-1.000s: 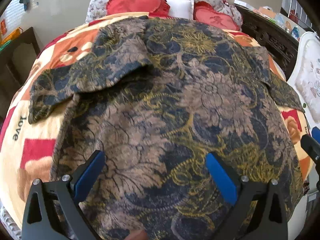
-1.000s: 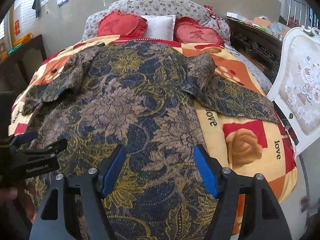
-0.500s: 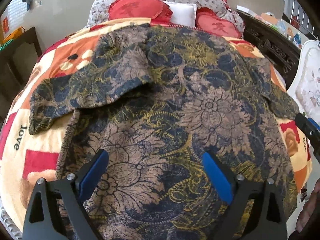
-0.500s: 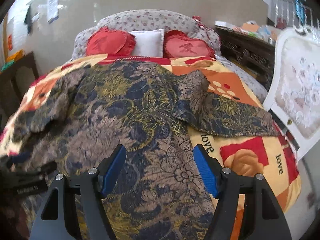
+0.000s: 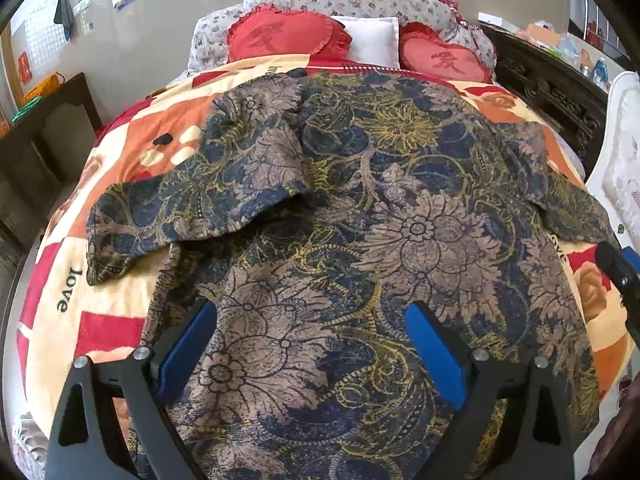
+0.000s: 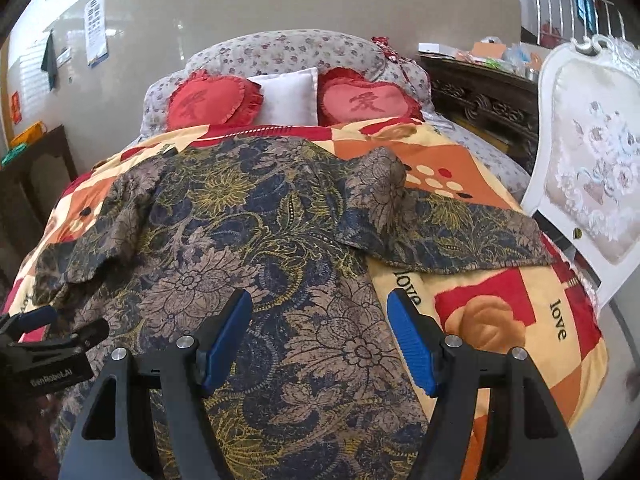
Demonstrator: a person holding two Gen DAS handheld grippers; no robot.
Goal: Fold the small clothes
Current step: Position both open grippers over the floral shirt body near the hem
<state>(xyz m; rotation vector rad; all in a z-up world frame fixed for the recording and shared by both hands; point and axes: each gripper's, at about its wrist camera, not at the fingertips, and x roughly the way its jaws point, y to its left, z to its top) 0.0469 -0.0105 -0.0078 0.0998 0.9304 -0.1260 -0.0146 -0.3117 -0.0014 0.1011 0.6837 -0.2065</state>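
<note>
A brown, navy and gold floral short-sleeved garment lies spread flat on the bed, its collar toward the pillows and a sleeve out to each side; it also shows in the right wrist view. My left gripper is open and empty above the garment's lower part. My right gripper is open and empty above the garment's lower right edge. The left gripper's fingers show at the left edge of the right wrist view. The right gripper's finger shows at the right edge of the left wrist view.
The bed has an orange, red and cream blanket printed with "love". Two red heart cushions and a white pillow lie at the head. A white upholstered chair stands at the right. Dark wooden furniture stands at the left.
Both grippers have pulled back and risen a little from the garment, so more of the bed and the pillows shows. The garment has not moved.
</note>
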